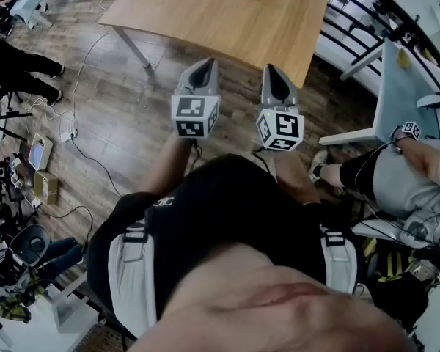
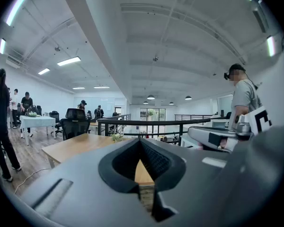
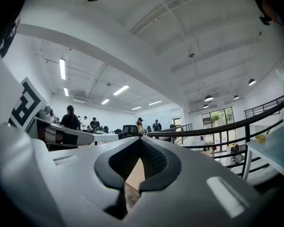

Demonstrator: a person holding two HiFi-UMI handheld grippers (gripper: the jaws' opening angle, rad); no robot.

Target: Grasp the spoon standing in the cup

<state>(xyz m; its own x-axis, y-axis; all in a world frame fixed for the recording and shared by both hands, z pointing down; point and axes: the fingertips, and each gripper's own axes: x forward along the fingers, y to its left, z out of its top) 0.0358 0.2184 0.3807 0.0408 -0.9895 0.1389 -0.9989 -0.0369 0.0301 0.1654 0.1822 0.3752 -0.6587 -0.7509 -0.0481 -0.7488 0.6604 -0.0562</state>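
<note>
No cup or spoon shows in any view. In the head view my left gripper and right gripper are held side by side over the wooden floor, just short of the near edge of a wooden table. Both point toward it. In the left gripper view the jaws meet at the tip of my left gripper, with nothing between them, and the table lies ahead with a small plant on it. The right gripper looks the same, jaws together and empty.
A dark railing runs behind the table. A white desk and a seated person are at the right. Cables and boxes lie on the floor at the left. An office chair and a standing person are nearby.
</note>
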